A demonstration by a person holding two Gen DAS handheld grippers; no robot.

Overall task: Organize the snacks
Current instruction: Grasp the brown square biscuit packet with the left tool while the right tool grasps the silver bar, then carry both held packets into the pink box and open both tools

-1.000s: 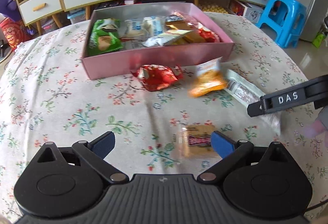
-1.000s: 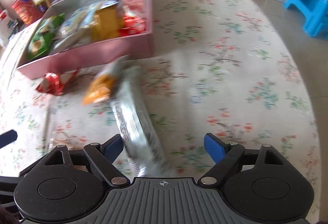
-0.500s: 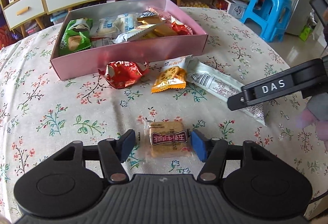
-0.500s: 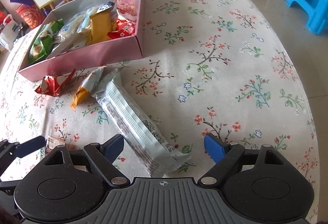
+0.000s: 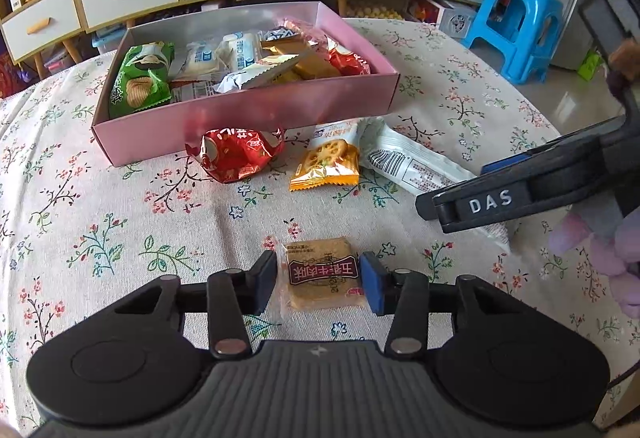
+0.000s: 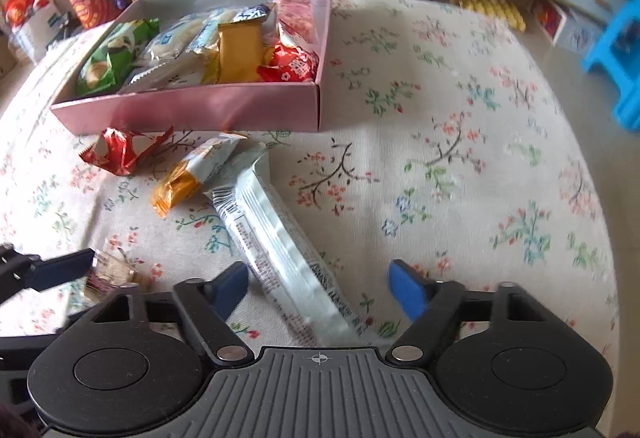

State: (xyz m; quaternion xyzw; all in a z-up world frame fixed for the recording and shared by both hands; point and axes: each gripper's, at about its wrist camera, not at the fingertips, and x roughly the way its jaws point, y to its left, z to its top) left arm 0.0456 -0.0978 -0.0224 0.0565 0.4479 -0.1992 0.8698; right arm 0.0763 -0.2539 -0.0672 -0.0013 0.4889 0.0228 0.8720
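The left hand-held gripper (image 5: 319, 282) is closing its jaws on the small square brown snack packet (image 5: 323, 273), which lies flat on the surface (image 5: 100, 222) between them. The right pad sits against the packet's edge; on the left a sliver of clear wrapper shows, so a firm clamp cannot be confirmed. The packet's printed band runs across, from one pad to the other.

Over to the right hand-held gripper (image 6: 318, 288): jaws still wide apart but closing, straddling the near end of the long white wrapped bar (image 6: 280, 250). Neither pad touches it. The bar's long axis runs diagonally, near end under the gripper, far end pointing up-left toward the pink box (image 6: 192, 109).

Just beyond the bar's far end lies the orange cracker packet (image 5: 326, 163), touching or overlapping it, and beside that the crumpled red wrapper (image 5: 236, 153), both close to the box's front wall. The box itself holds a green chip bag (image 5: 138, 81) at its left end and assorted white, gold and red packets.
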